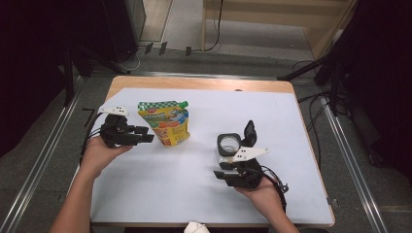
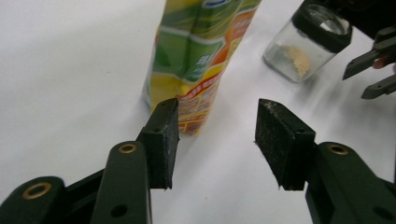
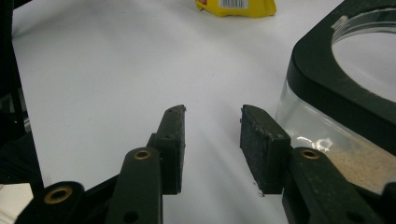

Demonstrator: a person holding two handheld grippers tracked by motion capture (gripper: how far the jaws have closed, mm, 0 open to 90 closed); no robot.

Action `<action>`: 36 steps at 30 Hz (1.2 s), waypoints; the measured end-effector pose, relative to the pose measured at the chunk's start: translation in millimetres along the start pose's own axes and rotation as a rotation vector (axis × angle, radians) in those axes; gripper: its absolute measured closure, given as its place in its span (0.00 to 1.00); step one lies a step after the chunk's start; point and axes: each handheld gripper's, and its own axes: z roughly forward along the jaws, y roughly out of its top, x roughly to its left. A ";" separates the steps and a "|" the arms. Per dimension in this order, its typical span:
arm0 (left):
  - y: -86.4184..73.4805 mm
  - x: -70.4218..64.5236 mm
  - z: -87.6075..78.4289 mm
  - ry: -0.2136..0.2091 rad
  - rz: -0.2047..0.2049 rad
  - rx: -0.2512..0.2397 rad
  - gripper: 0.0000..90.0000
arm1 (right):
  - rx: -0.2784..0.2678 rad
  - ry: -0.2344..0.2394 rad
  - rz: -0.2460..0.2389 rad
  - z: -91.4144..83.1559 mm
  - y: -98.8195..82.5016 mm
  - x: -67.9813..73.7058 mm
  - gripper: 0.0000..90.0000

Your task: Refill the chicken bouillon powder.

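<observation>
Left tongs (image 2: 217,140) parted, empty, aimed at the foot of the upright yellow-green printed foil pouch (image 1: 164,123), just ahead on the white counter (image 1: 194,194). Right tongs (image 3: 211,147) also parted, gripping nothing. Square clear glass jar with open black flip lid (image 3: 345,107) just beside their right pad, right of pouch.

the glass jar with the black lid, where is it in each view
High view: glass jar right of centre, just ahead of the right gripper.
Left gripper view: top right.
Right gripper view: right edge, close up.
Shared landmark: the yellow-green pouch.
</observation>
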 end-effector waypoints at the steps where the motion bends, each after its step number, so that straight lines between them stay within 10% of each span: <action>1: 0.1 1.4 1.0 -0.001 -0.002 -0.001 0.56 | 0.004 -0.002 -0.003 0.4 -0.2 0.5 0.68; 36: 36.7 9.6 25.2 0.022 0.048 -0.096 0.63 | -0.012 0.053 -0.081 69.3 51.4 26.5 0.58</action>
